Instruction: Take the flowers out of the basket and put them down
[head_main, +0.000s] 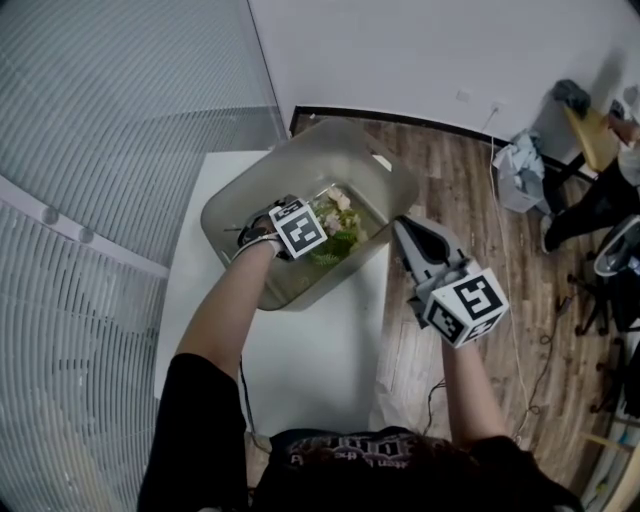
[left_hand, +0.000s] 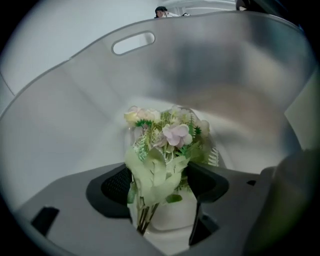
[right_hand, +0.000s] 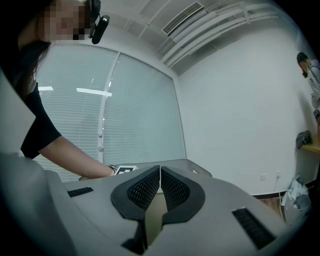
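Note:
A translucent grey plastic basket (head_main: 300, 150) stands on the white table (head_main: 320, 350). Inside it lies a small bunch of pale pink and cream flowers with green leaves (head_main: 337, 228). My left gripper (head_main: 316, 240) reaches down into the basket. In the left gripper view its jaws (left_hand: 160, 182) stand wide open around the bunch (left_hand: 167, 142), with stems and leaves in the gap and no pad clearly pressing on them. My right gripper (head_main: 405, 232) hovers level beside the basket's right rim. Its jaws (right_hand: 160, 172) are shut together with nothing between them.
A glass wall with blinds runs along the left. Wooden floor lies to the right of the table, with cables, chairs and a person (head_main: 610, 190) at the far right. The basket wall has a handle slot (left_hand: 133, 43).

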